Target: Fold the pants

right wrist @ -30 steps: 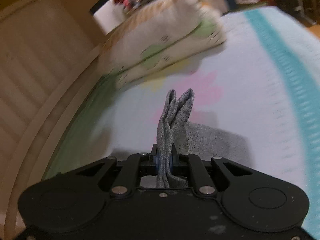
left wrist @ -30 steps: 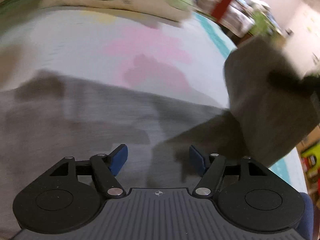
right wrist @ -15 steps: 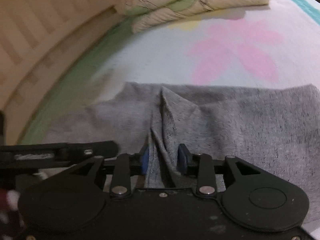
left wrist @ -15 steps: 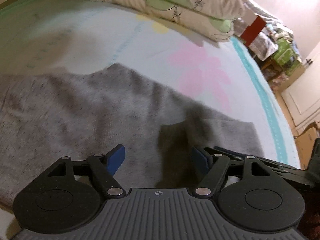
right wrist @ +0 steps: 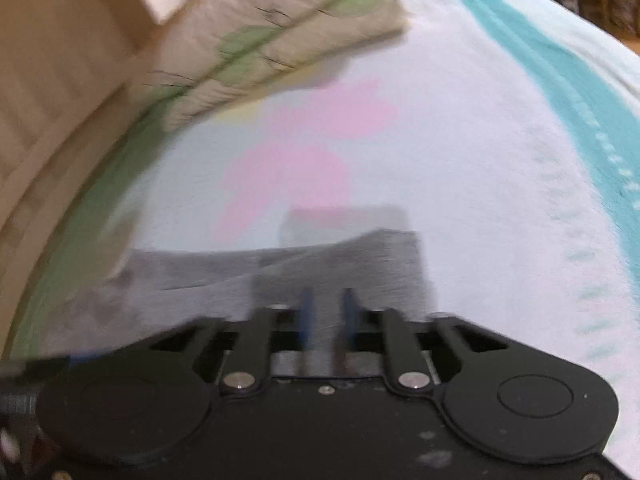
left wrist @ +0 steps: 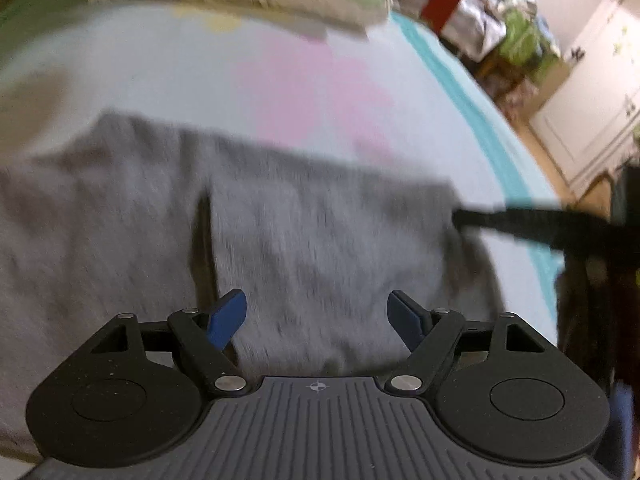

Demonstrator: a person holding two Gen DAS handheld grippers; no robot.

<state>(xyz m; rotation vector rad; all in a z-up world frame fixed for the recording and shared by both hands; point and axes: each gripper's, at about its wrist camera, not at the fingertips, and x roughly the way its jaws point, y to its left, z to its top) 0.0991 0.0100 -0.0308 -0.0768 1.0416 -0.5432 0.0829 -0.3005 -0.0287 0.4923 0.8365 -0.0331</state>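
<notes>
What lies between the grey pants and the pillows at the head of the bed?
Only bare bedsheet with a pink flower print separates the pants from the pillows; both views show it.

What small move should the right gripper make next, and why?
Probably open fully and draw back. The right gripper has its fingers slightly apart over the grey pants, which already lie flat on the bedsheet; blur hides any contact.

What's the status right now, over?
Left hand-held gripper open above the pants. Right hand-held gripper slightly parted, blurred, apparently holding nothing. Pants flat on the bed. Nothing in the way.
</notes>
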